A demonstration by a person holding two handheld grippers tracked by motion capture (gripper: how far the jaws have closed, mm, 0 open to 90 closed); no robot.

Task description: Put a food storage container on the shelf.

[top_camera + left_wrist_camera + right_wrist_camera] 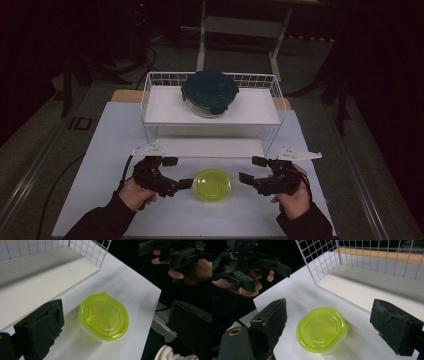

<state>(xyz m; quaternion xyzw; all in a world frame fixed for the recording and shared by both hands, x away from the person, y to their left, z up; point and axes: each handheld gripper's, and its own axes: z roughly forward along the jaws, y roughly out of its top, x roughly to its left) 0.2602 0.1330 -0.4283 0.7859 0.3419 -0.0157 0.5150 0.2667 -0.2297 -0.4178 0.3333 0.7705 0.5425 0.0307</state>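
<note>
In the high view, nearest the camera at the bottom edge, we see our two forearms entering, each hand holding a gripper. The left gripper (177, 172) sits at lower left of centre and the right gripper (252, 169) at lower right of centre, both with jaws spread apart and holding nothing. Between them, on the white table (100, 200), sits a small container with a yellow-green lid (212, 184), apart from both grippers. We judge they flank it so either could close in. Higher in the frame stands a white wire rack (212, 112), with a dark teal lidded container (210, 92) on its upper shelf.

In the left gripper view, its two black jaws rise at lower left and lower right, wide open, and the green-lidded container lies in the centre between them, slightly ahead, untouched.

In the right gripper view, the open jaws again frame the container, which lies low in the centre, just ahead of them, near the rack's lower shelf.
</note>
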